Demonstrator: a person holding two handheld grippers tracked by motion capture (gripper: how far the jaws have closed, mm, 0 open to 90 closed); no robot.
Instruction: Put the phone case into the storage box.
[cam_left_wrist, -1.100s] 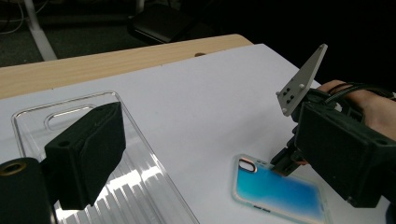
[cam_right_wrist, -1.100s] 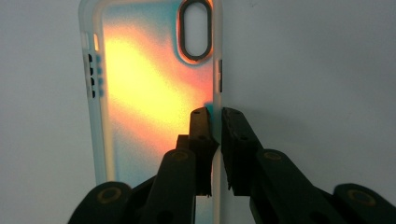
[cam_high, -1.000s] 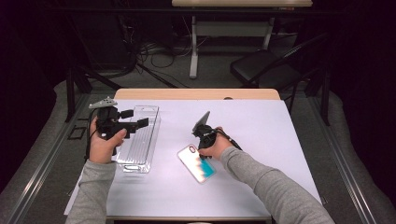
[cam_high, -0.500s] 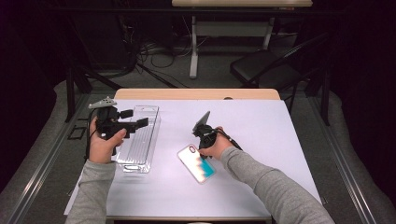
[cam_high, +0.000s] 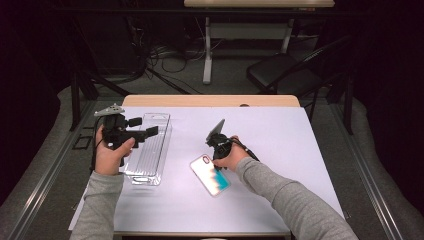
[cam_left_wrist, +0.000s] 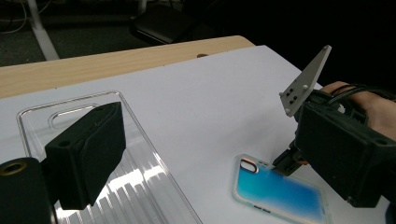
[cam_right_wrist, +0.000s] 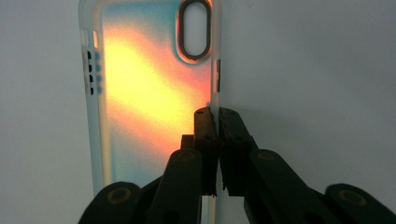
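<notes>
My phone case (cam_right_wrist: 149, 93): frosted rim, orange-yellow glow fading to teal; from above, blue-teal. My tongs (cam_right_wrist: 215, 116) black, grey plate (cam_left_wrist: 306, 81). Clear ribbed tray (cam_high: 150, 150). White table cover (cam_high: 280, 135), tan wood edge.

Between my two grippers the white table cover (cam_high: 280, 135) lies bare, open for passing. The clear tray (cam_high: 150, 150) blocks the left side; the phone case (cam_high: 210, 174) lies near centre.

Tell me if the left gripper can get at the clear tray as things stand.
Probably yes: the left gripper hangs right over the clear tray, with nothing between them. The right gripper is busy pinching the phone case.
</notes>
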